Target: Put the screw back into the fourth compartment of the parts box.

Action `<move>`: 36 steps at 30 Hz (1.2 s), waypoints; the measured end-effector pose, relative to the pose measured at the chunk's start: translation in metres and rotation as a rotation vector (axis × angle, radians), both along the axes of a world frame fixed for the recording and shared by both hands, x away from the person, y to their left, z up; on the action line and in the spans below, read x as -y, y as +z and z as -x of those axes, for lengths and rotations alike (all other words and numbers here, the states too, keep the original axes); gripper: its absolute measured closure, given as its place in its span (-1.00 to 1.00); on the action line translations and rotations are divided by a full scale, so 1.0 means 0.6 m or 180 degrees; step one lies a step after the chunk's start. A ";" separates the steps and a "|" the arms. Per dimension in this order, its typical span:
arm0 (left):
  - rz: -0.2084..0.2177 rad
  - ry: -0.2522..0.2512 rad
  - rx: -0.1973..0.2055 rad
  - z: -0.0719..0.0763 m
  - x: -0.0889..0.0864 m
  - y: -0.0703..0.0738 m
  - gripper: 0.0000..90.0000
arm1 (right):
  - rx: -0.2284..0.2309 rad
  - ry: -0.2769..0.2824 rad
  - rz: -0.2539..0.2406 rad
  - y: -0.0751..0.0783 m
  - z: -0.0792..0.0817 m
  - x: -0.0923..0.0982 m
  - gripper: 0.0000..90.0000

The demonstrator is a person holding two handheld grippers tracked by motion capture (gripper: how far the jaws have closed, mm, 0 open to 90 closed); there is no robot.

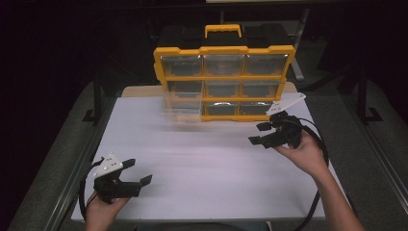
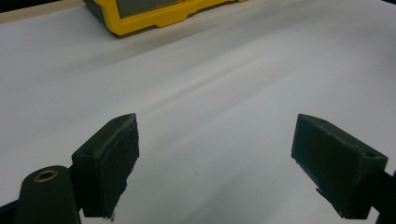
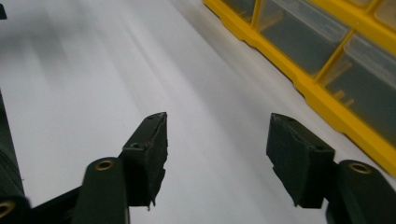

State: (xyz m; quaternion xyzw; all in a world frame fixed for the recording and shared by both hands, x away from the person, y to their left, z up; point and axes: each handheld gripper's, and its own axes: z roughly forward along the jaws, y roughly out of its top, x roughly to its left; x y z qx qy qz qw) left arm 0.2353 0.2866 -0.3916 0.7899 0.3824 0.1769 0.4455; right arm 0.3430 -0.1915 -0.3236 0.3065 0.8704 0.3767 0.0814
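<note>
The right gripper has its jaws spread with nothing between them, just in front of the yellow drawer organizer standing upright at the far side of the white desk. The left gripper, jaws likewise spread and empty, sits near the desk's front left corner, well apart from the organizer.

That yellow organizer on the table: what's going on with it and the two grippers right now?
A person holds a two-jaw gripper in each hand over a white table. The yellow organizer stands upright at the far edge, its lower-left clear drawer sticking out toward the person. The right gripper is near the organizer's lower right corner, jaws open with nothing between them. The left gripper sits at the near left, also open and empty.
</note>
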 end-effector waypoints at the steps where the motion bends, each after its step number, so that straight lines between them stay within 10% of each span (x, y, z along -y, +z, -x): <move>1: -0.0002 0.0002 0.0005 0.000 0.000 0.000 -0.68 | 0.0003 -0.0045 0.0000 -0.005 0.003 0.003 -0.24; 36: -0.0017 -0.0015 -0.0025 0.001 -0.001 -0.005 -0.68 | -0.0006 -0.0584 -0.0149 -0.114 0.091 0.088 -0.51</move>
